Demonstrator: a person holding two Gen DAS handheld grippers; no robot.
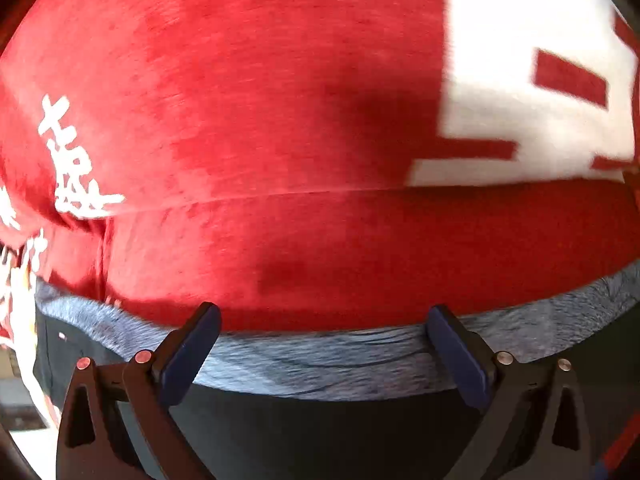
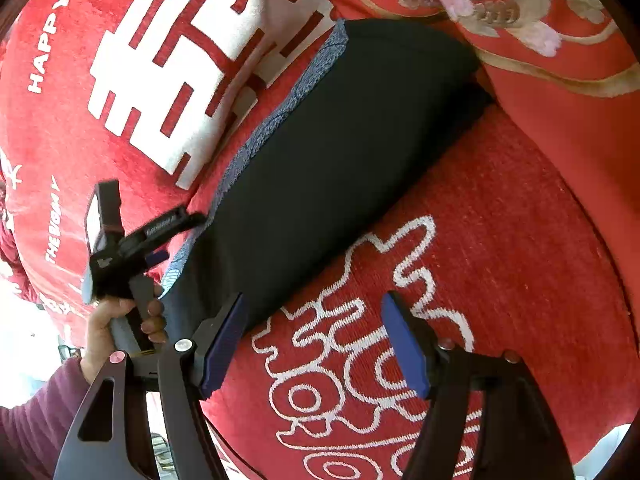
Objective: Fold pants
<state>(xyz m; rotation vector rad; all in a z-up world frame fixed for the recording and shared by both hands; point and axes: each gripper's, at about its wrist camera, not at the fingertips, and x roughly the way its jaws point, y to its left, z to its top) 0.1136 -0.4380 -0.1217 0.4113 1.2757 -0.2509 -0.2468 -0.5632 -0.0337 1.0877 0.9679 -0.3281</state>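
Observation:
The dark pants (image 2: 340,148) lie folded in a long band on the red blanket (image 2: 500,240), with a blue-grey inner edge (image 2: 280,112) along their left side. In the left wrist view the pants (image 1: 320,432) and that blue-grey edge (image 1: 320,360) fill the bottom. My left gripper (image 1: 322,330) is open, its fingertips over the blue-grey edge, holding nothing. It also shows in the right wrist view (image 2: 172,236), held by a hand at the pants' near left end. My right gripper (image 2: 314,320) is open and empty above the blanket, just right of the pants' near end.
The red blanket has large white characters (image 1: 532,80) and white line patterns (image 2: 360,340). A red floral quilt (image 2: 520,20) lies bunched at the far right, against the pants' far end. The person's hand and purple sleeve (image 2: 40,408) are at the lower left.

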